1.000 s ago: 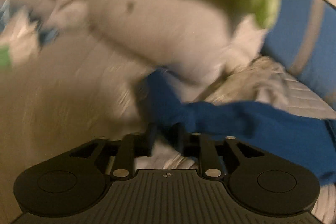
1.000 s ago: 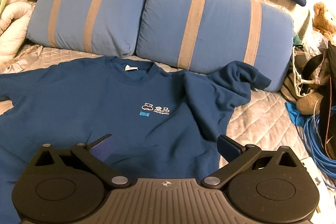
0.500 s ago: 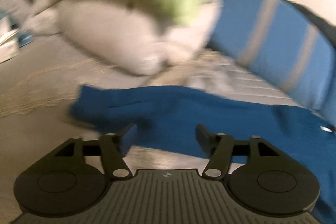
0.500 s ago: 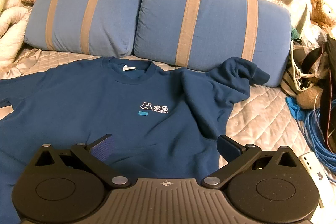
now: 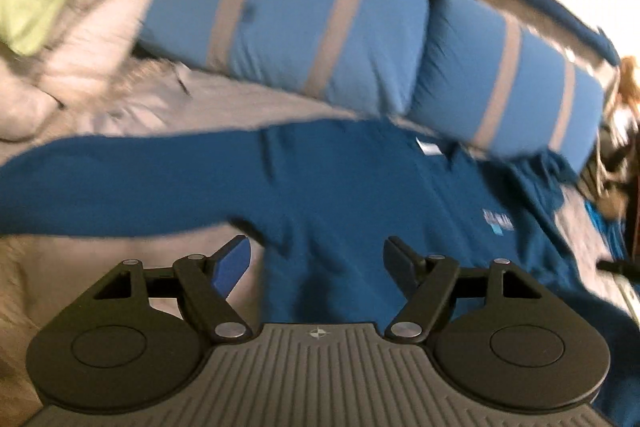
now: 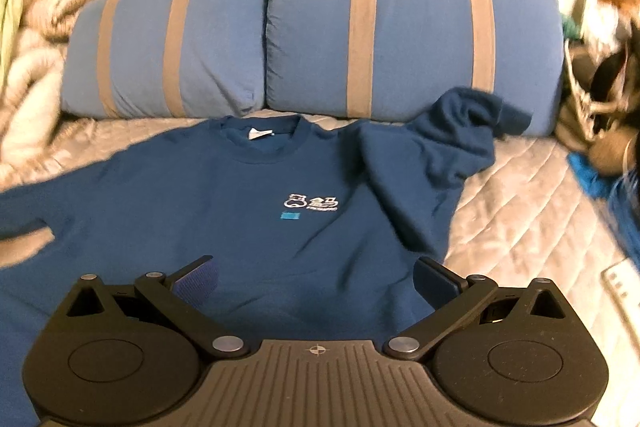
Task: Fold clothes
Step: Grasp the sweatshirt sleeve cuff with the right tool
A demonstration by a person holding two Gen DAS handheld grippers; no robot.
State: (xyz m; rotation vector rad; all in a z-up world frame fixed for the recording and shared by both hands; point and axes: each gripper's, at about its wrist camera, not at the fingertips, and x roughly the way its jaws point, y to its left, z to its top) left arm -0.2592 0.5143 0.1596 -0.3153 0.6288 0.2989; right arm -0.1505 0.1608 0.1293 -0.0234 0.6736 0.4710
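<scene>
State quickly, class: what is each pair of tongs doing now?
Left tongs: open, holding nothing, above the blue sweatshirt.
Right tongs: open, holding nothing, above the same sweatshirt.

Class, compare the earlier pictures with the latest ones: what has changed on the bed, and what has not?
The left claw let go of the sweatshirt sleeve, opened, and swung right toward the pillows. The sleeve now lies stretched out flat. The right claw stayed open over the sweatshirt; the other sleeve stayed bunched.
</scene>
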